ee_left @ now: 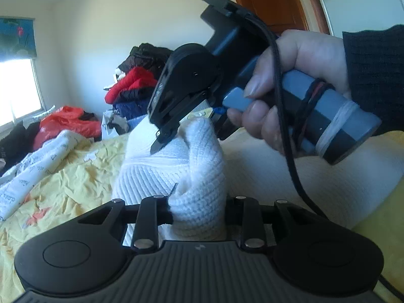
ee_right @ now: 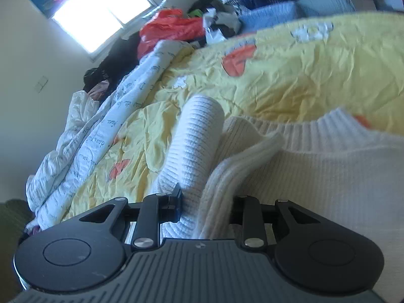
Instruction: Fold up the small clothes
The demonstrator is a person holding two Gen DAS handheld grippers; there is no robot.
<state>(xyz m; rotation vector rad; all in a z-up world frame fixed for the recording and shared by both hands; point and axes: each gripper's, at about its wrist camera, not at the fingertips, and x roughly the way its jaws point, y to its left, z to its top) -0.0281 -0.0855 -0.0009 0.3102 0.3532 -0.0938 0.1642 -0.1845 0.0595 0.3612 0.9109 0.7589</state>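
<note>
On a bed (ee_right: 290,75) with a yellow quilt, a white knit sweater (ee_right: 328,176) is pinched by both the left hand-held gripper (ee_left: 197,202) and the right hand-held gripper (ee_left: 186,136), its folding barely begun.

Daylight glares white through the window (ee_right: 101,12); fisheye edges curve, and the right view's top blurs.

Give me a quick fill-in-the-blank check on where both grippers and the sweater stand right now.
1. Both grippers are shut on the ribbed ____ knit sweater.
2. The sweater lies on a crumpled ____ quilt printed with orange shapes.
3. In the left wrist view, the right gripper pinches the sweater from ____.
4. The left gripper holds a bunched fold, ____ the right gripper.

Missing words: white; yellow; above; below
</note>
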